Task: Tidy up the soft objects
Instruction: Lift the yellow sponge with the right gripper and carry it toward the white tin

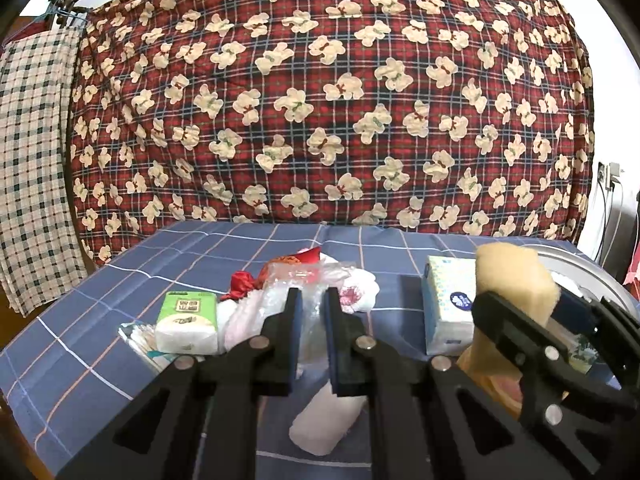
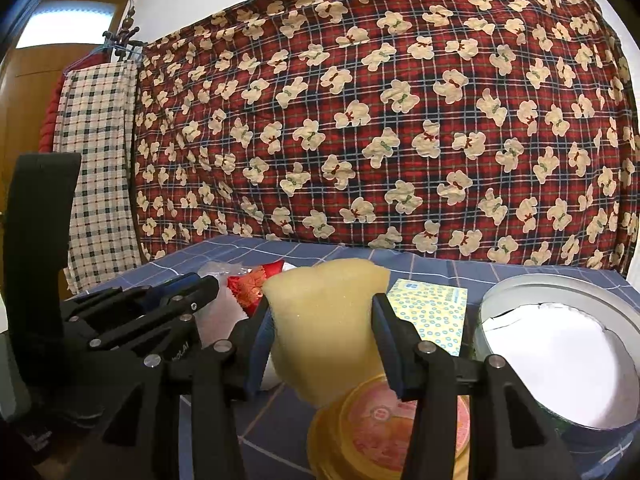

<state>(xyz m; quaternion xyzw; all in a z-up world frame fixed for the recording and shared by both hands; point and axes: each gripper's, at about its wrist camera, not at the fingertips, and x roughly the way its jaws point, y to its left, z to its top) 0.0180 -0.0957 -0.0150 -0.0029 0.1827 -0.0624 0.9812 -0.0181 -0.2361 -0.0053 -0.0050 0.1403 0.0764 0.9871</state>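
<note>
Right wrist view shows the right hand-held gripper clamped on a yellow sponge block, its sides pinched in by the pads, held up off the bench, which is covered in a blue checked cloth. Gripped low on its body with most of the foam standing above the jaws, the sponge looks ready to be carried, probably toward the round tin at the right, which has white material inside and seems the likely container for soft things. Directly under the sponge lies a yellow-rimmed round lid with a pink label, and a dotted tissue pack stands between sponge and tin, so the carry must pass over it.

Left wrist view shows the left hand-held gripper with jaws drawn together as far as they go, nothing seen gripped, hovering over a white soft roll. Beyond it sits a clutter: crumpled clear plastic, a red fabric item, and a green-topped tissue pack at the left. These remain unsorted.
</note>
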